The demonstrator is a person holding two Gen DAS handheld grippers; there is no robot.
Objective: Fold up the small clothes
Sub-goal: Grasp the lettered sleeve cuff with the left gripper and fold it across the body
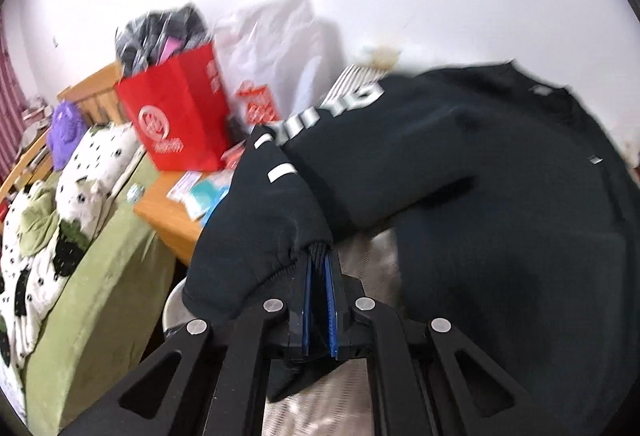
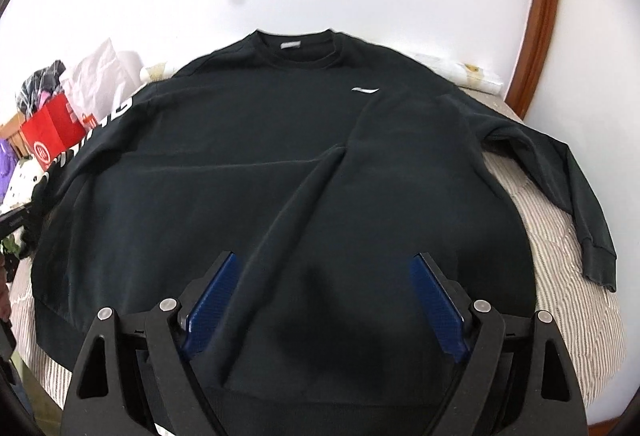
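Black fleece fills both views, so I start with what sits closest. My left gripper point(image 1: 319, 268) is clenched on the ribbed cuff point(image 1: 318, 248) of the sweatshirt's sleeve point(image 1: 276, 211), the blue pads point(image 1: 331, 300) pressed together with the knit pinched between them; the sleeve hangs lifted off the surface, its white lettering showing further up. My right gripper point(image 2: 324, 296) is released, jaws spread wide, hovering low over the near hem with a raised crease of cloth running between them. I cannot tell if it touches the fabric.

Beyond it the sweatshirt point(image 2: 240, 155) lies front up on the striped cover point(image 2: 568, 276), collar at the far side, small white logo point(image 2: 365, 89) on the chest, and the other sleeve point(image 2: 560, 171) trailing off to the right.

I judge the step in hand to be the first sleeve fold. Next I need to carry the held cuff across the chest and lay it flat, then let go, while the right tool pins or smooths the body.

Far left, a red bag point(image 1: 180, 111) and a white bag point(image 1: 280, 47) stand on the wooden table point(image 1: 168, 211).
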